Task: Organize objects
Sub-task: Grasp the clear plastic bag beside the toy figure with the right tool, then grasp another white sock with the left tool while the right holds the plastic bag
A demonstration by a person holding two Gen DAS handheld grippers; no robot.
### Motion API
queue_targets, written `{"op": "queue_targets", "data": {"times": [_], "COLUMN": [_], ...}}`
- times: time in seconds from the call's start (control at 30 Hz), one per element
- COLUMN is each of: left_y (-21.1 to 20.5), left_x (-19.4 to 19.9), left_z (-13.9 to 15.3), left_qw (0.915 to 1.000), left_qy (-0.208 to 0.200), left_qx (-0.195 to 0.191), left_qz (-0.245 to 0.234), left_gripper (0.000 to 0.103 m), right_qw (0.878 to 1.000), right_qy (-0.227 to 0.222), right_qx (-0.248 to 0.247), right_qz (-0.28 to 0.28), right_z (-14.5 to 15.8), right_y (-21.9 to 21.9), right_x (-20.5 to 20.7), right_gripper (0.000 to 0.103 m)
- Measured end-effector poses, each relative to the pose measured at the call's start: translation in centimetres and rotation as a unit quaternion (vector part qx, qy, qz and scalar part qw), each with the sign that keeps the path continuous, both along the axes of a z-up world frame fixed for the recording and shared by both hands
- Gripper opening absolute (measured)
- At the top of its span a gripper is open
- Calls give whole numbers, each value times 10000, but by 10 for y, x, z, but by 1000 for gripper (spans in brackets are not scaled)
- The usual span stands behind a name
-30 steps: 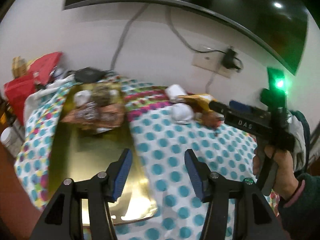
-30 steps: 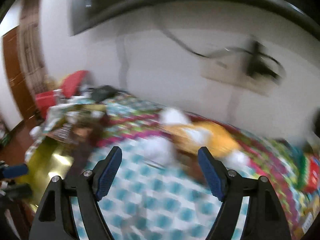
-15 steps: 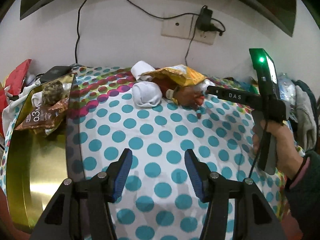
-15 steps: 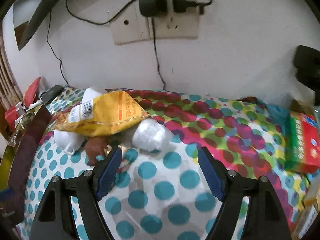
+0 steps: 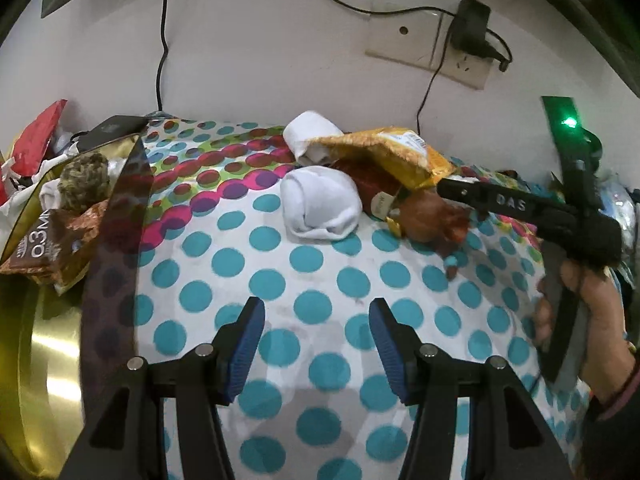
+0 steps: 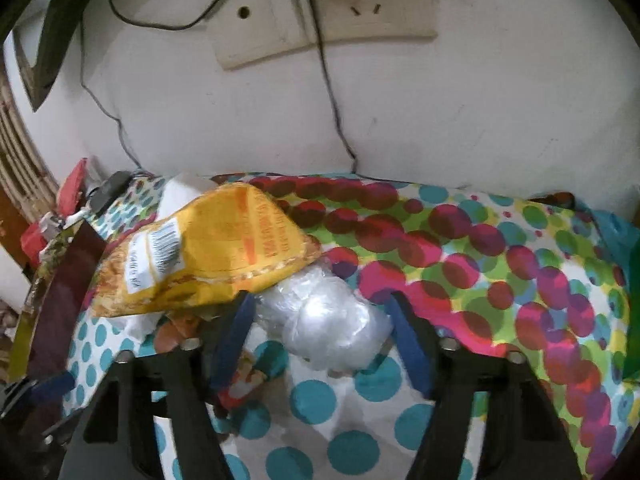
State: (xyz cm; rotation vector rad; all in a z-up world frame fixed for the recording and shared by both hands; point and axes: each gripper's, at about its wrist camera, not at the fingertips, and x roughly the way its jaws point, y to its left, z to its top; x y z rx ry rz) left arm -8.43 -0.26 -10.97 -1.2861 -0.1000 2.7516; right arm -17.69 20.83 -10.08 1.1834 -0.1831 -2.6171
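Right claw point(image 6: 320, 298): jaws just been closing, now narrow, pads against both flanks of the clear-wrapped white bundle point(image 6: 332, 320), lying on the spotted cloth point(image 6: 360, 392) and tucked partly under the yellow snack bag point(image 6: 208, 256). Probably light and squashy, with slippery, crinkly film; best pinched gently across the fat middle, clear of the bag's overhanging edge. Left claw point(image 5: 316, 308): wide, empty, over bare cloth.

Worktop w/ polka-dot cloth point(image 5: 280, 280): on it white rolled sock point(image 5: 320, 208), yellow snack bag point(image 6: 208, 252), clear plastic bundle point(image 6: 332, 320), gold tray point(image 5: 40, 360) at left.
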Motion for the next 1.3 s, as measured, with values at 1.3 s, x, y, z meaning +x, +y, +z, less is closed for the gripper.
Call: {"op": "queue_targets", "data": {"times": [1.3], "left_y": [-4], "left_x": [-102], "left_z": [-20], "left_qw": [9993], "left_qy": [3], "left_qx": [308], "left_qz": [220], "left_gripper": [58], "right_qw": [9984], "right_qy": [-184], "right_qx": [484], "right_qz": [-232], "right_z": [-3], "right_y": [16], "right_x": [67], "right_gripper": [41]}}
